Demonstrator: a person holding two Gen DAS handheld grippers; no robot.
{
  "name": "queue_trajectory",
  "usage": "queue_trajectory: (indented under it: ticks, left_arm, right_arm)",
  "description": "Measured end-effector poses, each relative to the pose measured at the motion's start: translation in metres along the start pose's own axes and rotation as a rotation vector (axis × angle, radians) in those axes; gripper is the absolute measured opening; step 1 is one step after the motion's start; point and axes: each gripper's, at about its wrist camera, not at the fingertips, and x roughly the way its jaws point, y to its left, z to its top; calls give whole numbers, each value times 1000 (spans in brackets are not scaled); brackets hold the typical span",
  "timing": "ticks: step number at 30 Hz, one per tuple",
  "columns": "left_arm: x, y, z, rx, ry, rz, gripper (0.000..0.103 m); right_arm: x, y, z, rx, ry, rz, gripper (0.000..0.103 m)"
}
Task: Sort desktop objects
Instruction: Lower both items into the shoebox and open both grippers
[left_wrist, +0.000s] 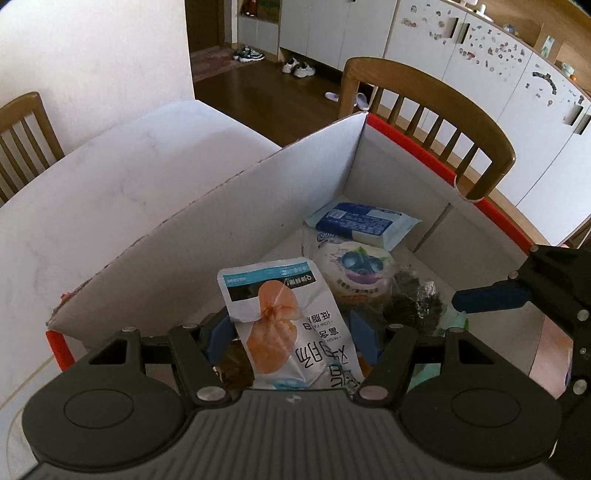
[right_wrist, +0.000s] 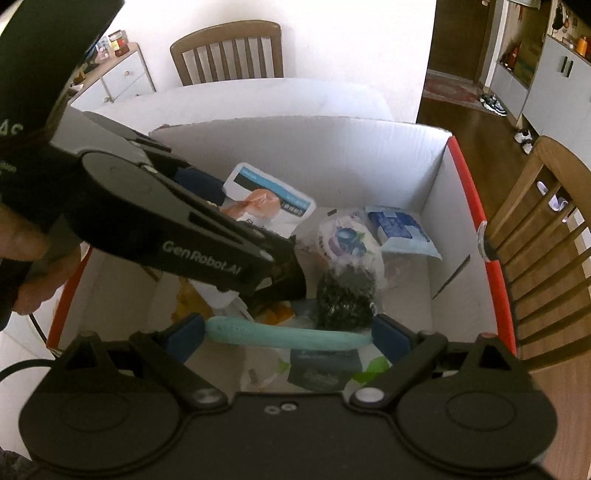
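A white cardboard box (left_wrist: 207, 236) with red edges sits on the white table. My left gripper (left_wrist: 291, 338) is inside it, with a white snack pouch (left_wrist: 291, 332) printed with an orange picture between its fingers; it also shows in the right wrist view (right_wrist: 273, 201). My right gripper (right_wrist: 288, 336) is over the box, its blue pads touching the ends of a teal pouch (right_wrist: 284, 334). In the box lie a blueberry packet (left_wrist: 360, 271), a blue tissue pack (left_wrist: 364, 221) and a dark wrapped item (left_wrist: 413, 299).
Wooden chairs stand behind the box (left_wrist: 424, 110) and at the table's far side (right_wrist: 229, 51). The white table (left_wrist: 110, 177) extends left of the box. White cabinets (left_wrist: 498, 66) line the wall.
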Motion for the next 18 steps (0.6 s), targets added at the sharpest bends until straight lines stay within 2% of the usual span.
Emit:
queue_trajectory:
  ticks: [7,11,18]
  left_arm:
    - [-1,-1,0,1,2,1,68]
    - [-4,1,0,-19,-10,-19,82]
    - [-13,6,-3,-53,-35,-20,82]
  right_arm:
    - [4,-2,1,0,-1,3,98]
    - [2,-3,0,3,-3,3,98]
    - [-5,-1,0,5,-24,6,98]
